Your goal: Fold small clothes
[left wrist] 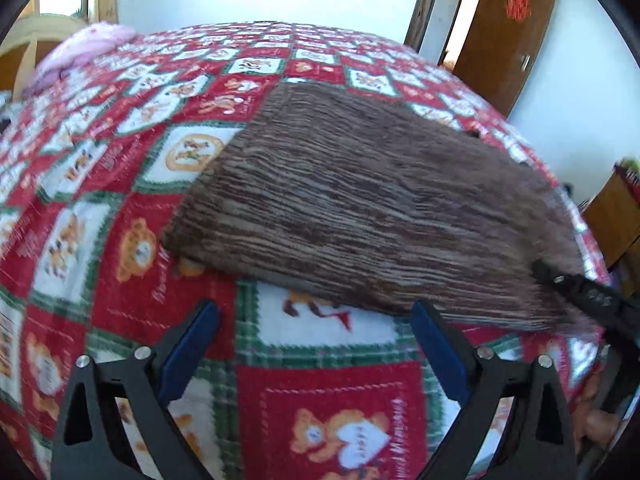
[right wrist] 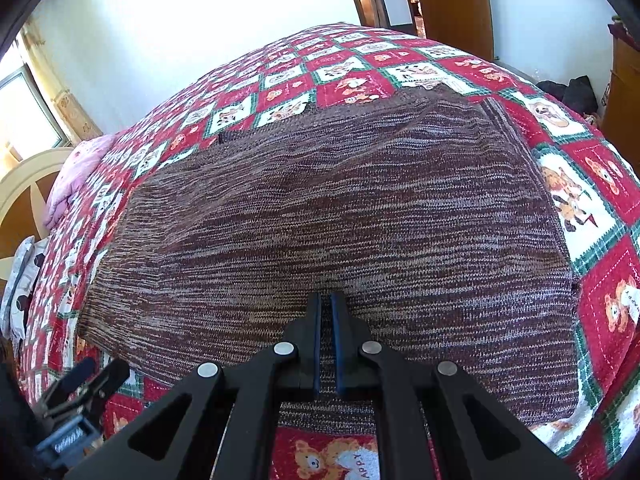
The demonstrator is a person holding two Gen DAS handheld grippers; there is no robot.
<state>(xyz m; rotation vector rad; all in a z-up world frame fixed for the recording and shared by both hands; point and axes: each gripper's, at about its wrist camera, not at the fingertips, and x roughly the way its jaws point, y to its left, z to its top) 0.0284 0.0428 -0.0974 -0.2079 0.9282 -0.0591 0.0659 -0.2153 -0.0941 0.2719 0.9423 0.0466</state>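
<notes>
Sweater — one; right gripper pinches it, left gripper spread wide.

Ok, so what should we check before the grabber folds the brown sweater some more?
1. Right gripper pinching the brown sweater edge: ok, jaws closed on the knit.
2. Left gripper ready to grab: ok, open and holding nothing.
3. Left gripper touching the sweater: cannot tell.
4. Sweater lying smooth: not ok, a ridge runs across it.
5. Sweater fully on the teddy-bear quilt: ok.
</notes>
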